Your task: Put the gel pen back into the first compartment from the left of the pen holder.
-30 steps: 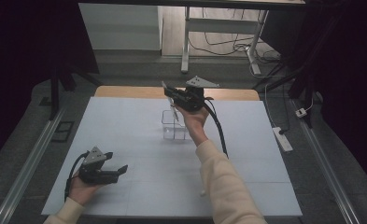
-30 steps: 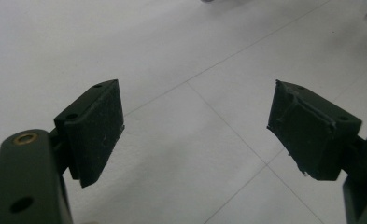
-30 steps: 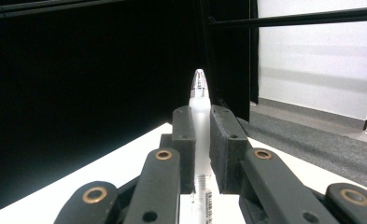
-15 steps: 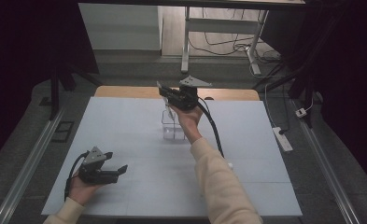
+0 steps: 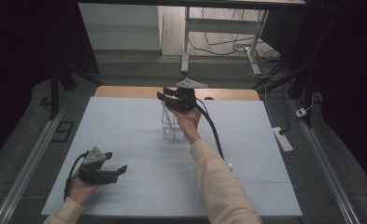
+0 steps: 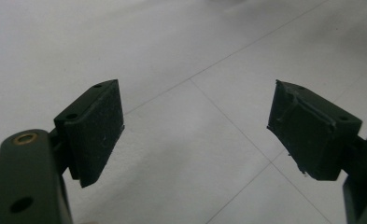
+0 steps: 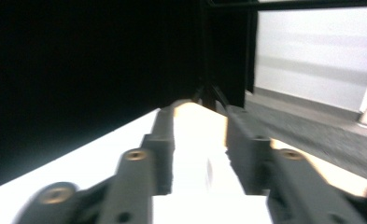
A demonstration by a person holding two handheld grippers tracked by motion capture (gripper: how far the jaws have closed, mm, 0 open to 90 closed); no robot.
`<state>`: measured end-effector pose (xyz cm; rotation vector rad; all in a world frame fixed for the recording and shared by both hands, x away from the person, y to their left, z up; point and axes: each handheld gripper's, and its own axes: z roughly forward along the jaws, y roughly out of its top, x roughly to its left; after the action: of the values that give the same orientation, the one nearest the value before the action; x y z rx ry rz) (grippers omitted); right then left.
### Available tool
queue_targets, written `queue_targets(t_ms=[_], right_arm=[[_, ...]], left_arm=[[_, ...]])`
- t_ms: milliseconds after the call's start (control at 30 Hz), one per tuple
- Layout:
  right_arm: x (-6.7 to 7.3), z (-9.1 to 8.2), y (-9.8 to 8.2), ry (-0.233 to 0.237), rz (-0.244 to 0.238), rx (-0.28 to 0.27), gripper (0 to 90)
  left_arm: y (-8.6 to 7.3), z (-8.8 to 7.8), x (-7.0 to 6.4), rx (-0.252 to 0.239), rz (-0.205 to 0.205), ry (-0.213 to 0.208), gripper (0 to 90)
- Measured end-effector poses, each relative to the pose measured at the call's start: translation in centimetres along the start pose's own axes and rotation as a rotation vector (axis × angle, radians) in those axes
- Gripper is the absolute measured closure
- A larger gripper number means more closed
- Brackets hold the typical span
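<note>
A clear, empty-looking plastic container (image 5: 171, 125) stands upright near the middle of the white table sheet (image 5: 125, 116). My right gripper (image 5: 162, 94) hangs just above the container's rim, held level and pointing left. Its jaws have just been opening, and in the right gripper view the right gripper (image 7: 200, 116) shows a gap with nothing gripped, though the picture is blurred. My left gripper (image 5: 121, 168) rests low at the front left of the sheet. In the left gripper view its pads (image 6: 97, 126) stand wide apart over bare sheet, so the left gripper (image 6: 195, 121) is open.
A wooden table edge (image 5: 125, 92) shows beyond the sheet's far side. A white power strip (image 5: 283, 138) lies on the floor to the right, and a desk frame with cables (image 5: 218, 42) stands behind the table.
The right gripper's jaws have parted, and that hand has edged slightly left above the container. The left hand has stayed put.
</note>
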<state>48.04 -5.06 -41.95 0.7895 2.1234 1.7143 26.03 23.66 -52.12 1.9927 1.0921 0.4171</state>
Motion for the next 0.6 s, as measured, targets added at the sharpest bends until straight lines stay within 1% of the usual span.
queue_targets(t_ms=[133,200,267,433,600], right_arm=[[-0.2,-0.8,0.0,-0.001,0.010,0.005,51.9],[-0.3,-1.1,0.0,0.000,0.002,0.017,50.6],[-0.4,-1.4,0.0,0.004,-0.008,0.033,50.3],[-0.6,-2.5,-0.1,0.021,-0.018,0.044,50.0],[-0.8,-3.7,-0.3,0.020,-0.030,0.068,49.4]], left_arm=[[0.0,-0.1,-0.1,-0.002,0.002,0.002,18.1],[0.0,-0.1,-0.1,-0.003,0.001,0.003,18.1],[0.0,-0.1,-0.1,-0.002,0.001,0.005,18.1],[0.0,-0.1,-0.1,-0.003,0.001,0.008,18.1],[0.0,-0.1,-0.1,-0.003,-0.001,0.014,18.1]])
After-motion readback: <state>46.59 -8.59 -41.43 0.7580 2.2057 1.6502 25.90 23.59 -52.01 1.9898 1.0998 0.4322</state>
